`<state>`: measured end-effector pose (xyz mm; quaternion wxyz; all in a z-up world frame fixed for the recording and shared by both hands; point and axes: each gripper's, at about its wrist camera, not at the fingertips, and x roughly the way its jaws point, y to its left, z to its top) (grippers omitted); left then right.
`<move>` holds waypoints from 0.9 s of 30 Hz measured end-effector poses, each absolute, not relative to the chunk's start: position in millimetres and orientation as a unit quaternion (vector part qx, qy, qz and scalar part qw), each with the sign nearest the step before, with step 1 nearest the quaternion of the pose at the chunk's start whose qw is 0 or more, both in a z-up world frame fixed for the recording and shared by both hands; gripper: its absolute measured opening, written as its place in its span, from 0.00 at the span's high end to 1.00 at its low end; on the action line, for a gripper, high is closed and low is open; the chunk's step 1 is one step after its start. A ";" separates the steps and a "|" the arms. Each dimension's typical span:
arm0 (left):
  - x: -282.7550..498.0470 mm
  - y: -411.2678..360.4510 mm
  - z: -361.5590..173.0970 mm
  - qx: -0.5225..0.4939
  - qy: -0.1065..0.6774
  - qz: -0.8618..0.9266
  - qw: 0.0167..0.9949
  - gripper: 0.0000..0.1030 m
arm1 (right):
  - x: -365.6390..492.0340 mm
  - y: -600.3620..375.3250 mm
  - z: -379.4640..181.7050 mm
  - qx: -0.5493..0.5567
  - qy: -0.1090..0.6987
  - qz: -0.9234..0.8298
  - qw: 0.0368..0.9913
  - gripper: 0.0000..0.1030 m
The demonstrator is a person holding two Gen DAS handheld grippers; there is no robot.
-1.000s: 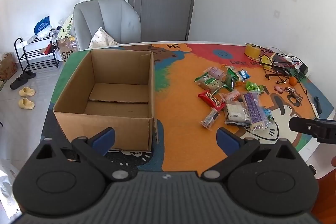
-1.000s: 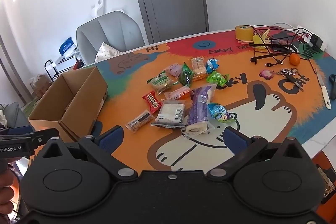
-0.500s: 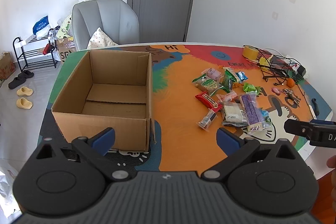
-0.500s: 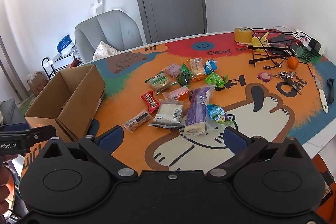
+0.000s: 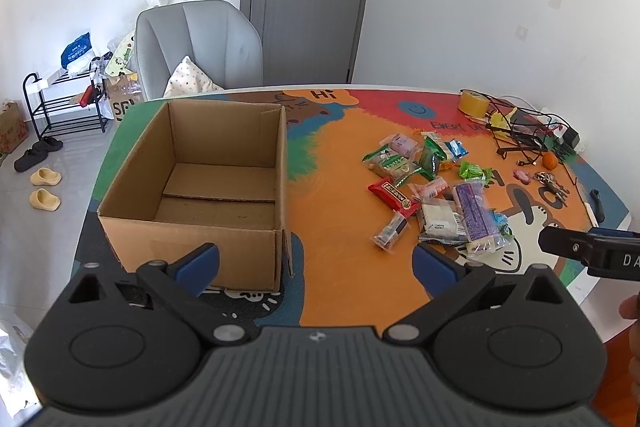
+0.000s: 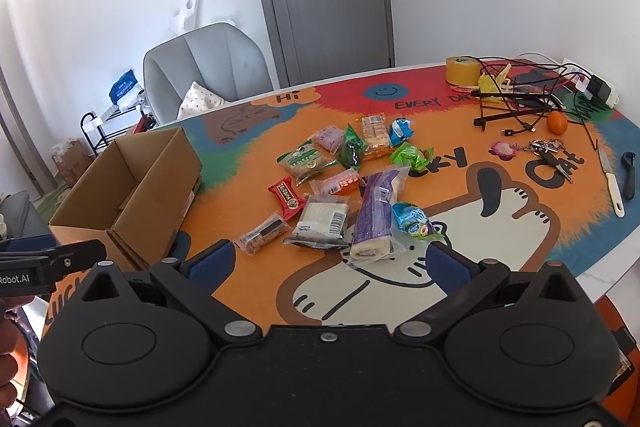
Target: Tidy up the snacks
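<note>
Left wrist view: our left gripper (image 5: 316,261) has fingers wide apart w/ nothing held, above the table (image 5: 340,247) near the cardboard box (image 5: 200,179). Right wrist view: our right gripper (image 6: 328,263) likewise spread, empty; snacks (image 6: 340,187) scattered just ahead, box left.

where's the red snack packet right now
The red snack packet lies flat on the table's orange patch at the left edge of the snack pile, between the cardboard box and the white wafer pack, in both wrist views.
</note>
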<state>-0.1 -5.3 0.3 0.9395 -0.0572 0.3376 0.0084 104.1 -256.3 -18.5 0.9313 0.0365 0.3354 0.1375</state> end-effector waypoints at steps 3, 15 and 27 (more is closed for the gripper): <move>-0.4 -5.7 0.6 -0.057 0.337 0.008 0.940 0.01 | 104.2 -256.4 -18.4 0.036 0.335 0.138 0.931 0.00; -1.6 -6.1 1.2 -0.056 0.337 0.006 0.940 0.01 | 103.7 -258.3 -17.8 0.038 0.334 0.137 0.932 0.00; -1.9 -7.4 0.8 -0.056 0.337 0.006 0.940 0.01 | 104.3 -260.3 -17.6 0.041 0.333 0.135 0.932 0.00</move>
